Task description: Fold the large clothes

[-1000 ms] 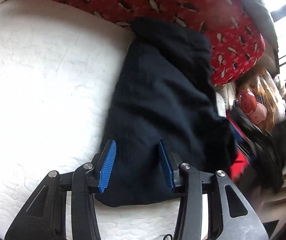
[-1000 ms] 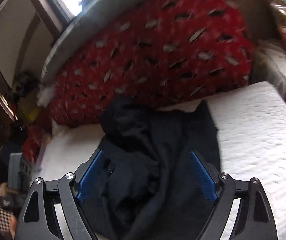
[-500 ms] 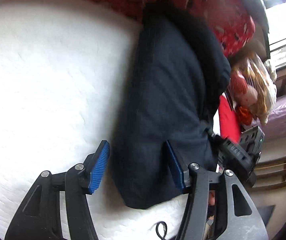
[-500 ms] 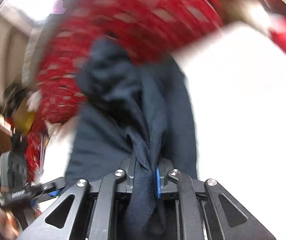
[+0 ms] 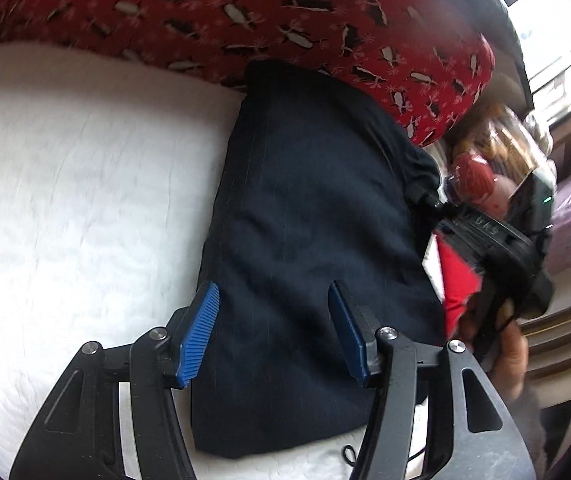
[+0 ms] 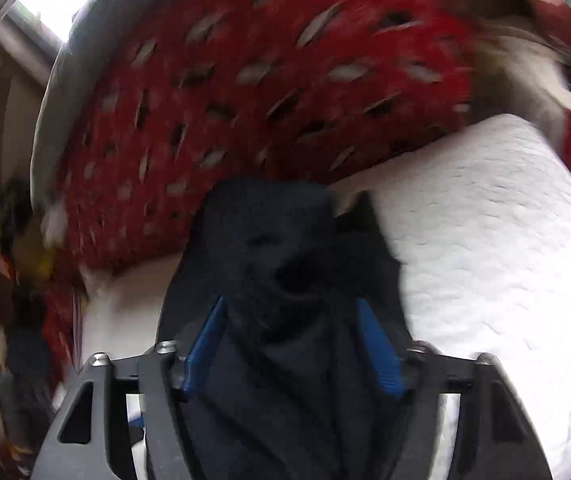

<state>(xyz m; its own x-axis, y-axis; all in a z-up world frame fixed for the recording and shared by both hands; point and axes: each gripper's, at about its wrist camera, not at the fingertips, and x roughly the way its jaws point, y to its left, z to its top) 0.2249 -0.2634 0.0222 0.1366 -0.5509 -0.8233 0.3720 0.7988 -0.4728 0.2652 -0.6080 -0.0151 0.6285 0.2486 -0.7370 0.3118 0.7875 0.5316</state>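
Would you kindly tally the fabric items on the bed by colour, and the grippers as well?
Dark navy: 1, the garment
Red with penguin print: 1, the blanket
White: 1, the quilt
Grippers, black with blue pads: 2, left gripper and right gripper, both open
Total: 5

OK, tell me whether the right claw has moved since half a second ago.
Yes. The right claw, shut on the dark garment then, has opened and pulled back; the red blanket now fills more of its view.
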